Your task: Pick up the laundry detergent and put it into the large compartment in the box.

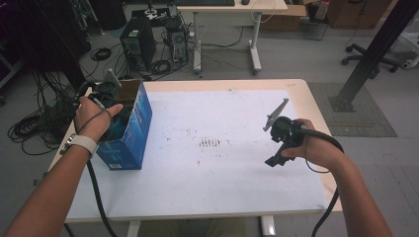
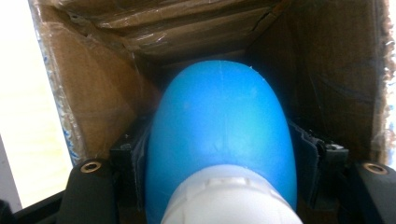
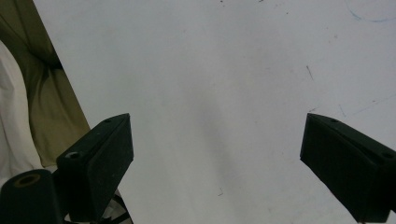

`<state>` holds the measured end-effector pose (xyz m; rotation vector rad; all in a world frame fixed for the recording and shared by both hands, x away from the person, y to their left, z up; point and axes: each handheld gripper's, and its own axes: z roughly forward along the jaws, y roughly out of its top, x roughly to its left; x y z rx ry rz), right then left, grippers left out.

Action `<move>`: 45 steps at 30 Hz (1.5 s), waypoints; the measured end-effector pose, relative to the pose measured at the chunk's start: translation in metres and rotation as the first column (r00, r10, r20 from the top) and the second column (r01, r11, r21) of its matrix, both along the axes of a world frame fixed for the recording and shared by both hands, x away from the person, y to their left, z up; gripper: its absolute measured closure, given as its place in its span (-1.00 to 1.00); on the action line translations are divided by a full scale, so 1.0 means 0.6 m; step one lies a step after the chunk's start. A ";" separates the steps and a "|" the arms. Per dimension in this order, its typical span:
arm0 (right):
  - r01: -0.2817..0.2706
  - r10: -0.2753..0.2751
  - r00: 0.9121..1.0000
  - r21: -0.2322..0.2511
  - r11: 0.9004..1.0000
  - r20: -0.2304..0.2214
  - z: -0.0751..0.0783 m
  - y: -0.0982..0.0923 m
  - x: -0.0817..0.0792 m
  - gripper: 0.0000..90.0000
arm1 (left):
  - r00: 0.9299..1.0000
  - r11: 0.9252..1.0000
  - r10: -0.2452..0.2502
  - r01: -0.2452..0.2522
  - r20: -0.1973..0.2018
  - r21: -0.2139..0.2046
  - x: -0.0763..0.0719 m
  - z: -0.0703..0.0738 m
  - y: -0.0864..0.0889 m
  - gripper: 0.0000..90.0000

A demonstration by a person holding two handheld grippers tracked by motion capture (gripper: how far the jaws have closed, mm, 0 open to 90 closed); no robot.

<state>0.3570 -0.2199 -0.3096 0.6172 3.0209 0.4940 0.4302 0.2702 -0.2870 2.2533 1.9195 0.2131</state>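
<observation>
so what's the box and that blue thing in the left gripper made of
Box: corrugated cardboard by the look of it, with raw brown inner walls, frayed edges and a glossy blue printed outside.
Blue thing: probably smooth moulded plastic, given its soft sheen and faint seam line. Its white end looks like matte plastic too.

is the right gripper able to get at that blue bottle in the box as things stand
Probably not directly. The blue bottle sits down inside the blue box, clamped in the left gripper, whose hand fills the opening. The right gripper hangs open over bare table, well across from the box.
</observation>
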 end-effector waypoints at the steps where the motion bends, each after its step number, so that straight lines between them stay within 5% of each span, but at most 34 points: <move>1: 0.000 0.000 1.000 0.000 1.000 0.000 0.000 0.000 0.000 -0.78 | 1.000 1.000 0.002 -0.002 0.002 0.000 0.000 0.000 0.000 -0.29; 45: -0.008 0.008 1.000 -0.004 1.000 -0.006 -0.002 0.005 -0.003 -0.79 | 1.000 1.000 -0.015 0.015 -0.001 0.011 -0.003 0.012 -0.002 -0.50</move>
